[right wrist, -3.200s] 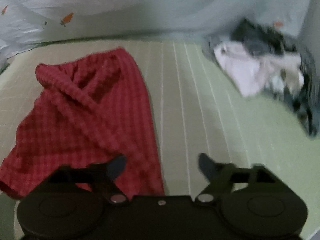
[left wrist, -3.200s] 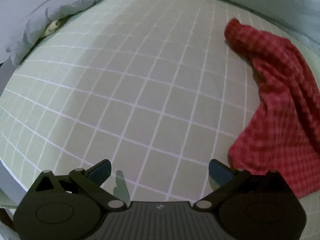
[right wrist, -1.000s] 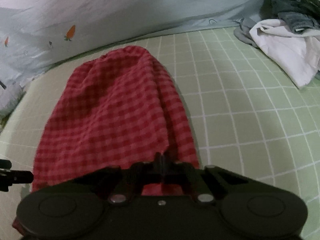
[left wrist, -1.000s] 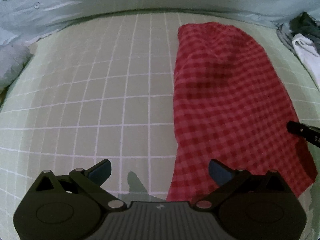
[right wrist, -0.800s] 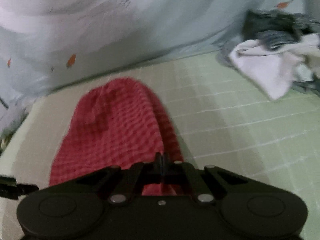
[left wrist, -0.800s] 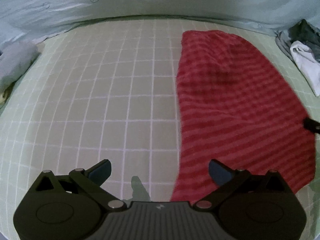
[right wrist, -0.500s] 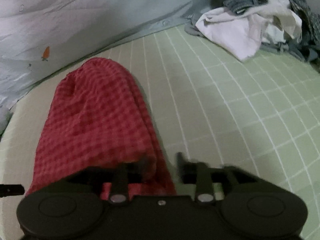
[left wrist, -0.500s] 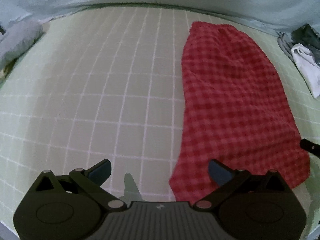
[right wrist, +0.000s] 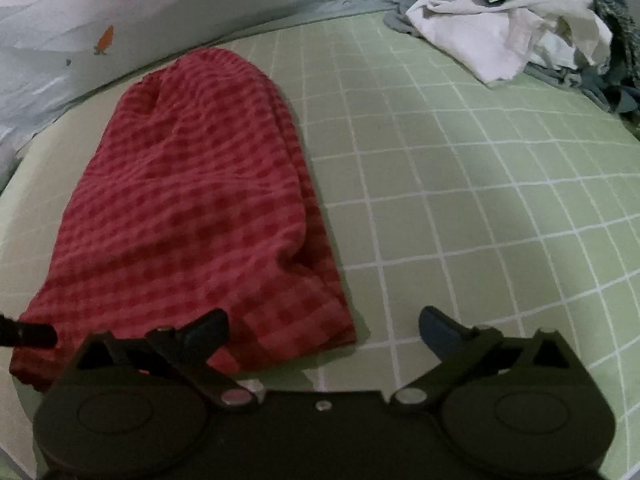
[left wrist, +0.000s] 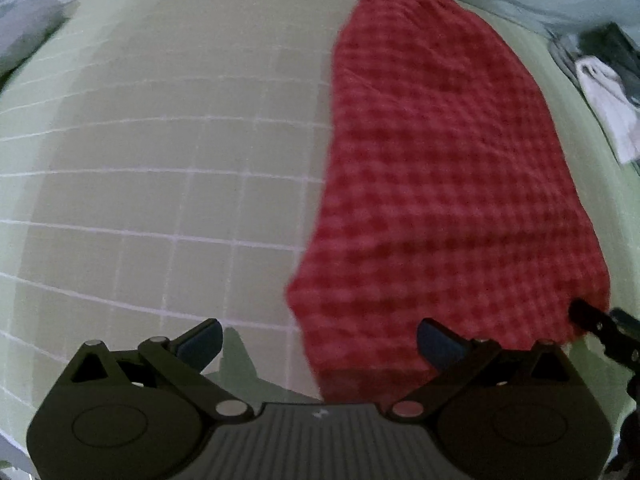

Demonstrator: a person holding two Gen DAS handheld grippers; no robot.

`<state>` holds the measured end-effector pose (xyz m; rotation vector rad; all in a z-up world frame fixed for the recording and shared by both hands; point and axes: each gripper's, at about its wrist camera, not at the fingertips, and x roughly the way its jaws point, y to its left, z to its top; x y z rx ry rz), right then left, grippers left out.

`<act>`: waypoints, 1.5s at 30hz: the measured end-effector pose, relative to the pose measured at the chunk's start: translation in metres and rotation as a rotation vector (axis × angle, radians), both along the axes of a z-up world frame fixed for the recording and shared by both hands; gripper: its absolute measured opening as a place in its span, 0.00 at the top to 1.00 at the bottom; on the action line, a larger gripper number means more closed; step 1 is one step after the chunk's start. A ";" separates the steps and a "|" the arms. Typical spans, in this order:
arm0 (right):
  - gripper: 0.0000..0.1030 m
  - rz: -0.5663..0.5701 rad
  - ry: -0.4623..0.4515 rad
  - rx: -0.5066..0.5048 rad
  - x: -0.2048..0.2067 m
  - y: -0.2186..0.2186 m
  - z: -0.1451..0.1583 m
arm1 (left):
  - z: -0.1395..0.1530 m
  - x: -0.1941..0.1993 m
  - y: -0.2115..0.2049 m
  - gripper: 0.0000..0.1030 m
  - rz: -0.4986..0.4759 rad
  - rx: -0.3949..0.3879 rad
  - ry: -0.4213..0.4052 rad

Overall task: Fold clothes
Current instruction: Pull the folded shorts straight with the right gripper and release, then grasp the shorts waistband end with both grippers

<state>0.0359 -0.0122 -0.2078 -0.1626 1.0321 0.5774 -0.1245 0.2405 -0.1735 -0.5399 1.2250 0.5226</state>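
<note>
Now the red checked cloth garment point(right wrist: 192, 208) lies lengthwise on the green gridded bed sheet point(right wrist: 460, 208), both the left hand-held gripper point(left wrist: 318, 338) and the right hand-held gripper point(right wrist: 324, 326) gaping empty, its jaws just opened; next likely regrasping the near hem

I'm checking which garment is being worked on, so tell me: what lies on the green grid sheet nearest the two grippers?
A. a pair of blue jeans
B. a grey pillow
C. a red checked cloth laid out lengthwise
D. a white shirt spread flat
C: the red checked cloth lies stretched out on the green grid sheet just ahead of both grippers, while the pile of white and grey clothes sits at the far right.
</note>
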 end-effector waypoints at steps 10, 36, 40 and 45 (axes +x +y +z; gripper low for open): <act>0.02 0.080 -0.033 -0.075 -0.001 0.009 -0.002 | -0.009 0.003 -0.020 0.05 -0.060 0.040 0.031; 0.91 0.167 0.070 0.148 -0.033 -0.034 0.026 | 0.012 -0.002 -0.076 0.93 -0.189 0.030 -0.064; 0.92 0.152 0.040 0.204 -0.024 -0.030 0.046 | 0.029 0.002 -0.062 0.93 -0.159 0.031 -0.120; 0.95 0.147 0.002 0.269 0.000 -0.016 0.068 | 0.058 0.011 -0.052 0.93 -0.105 0.056 -0.204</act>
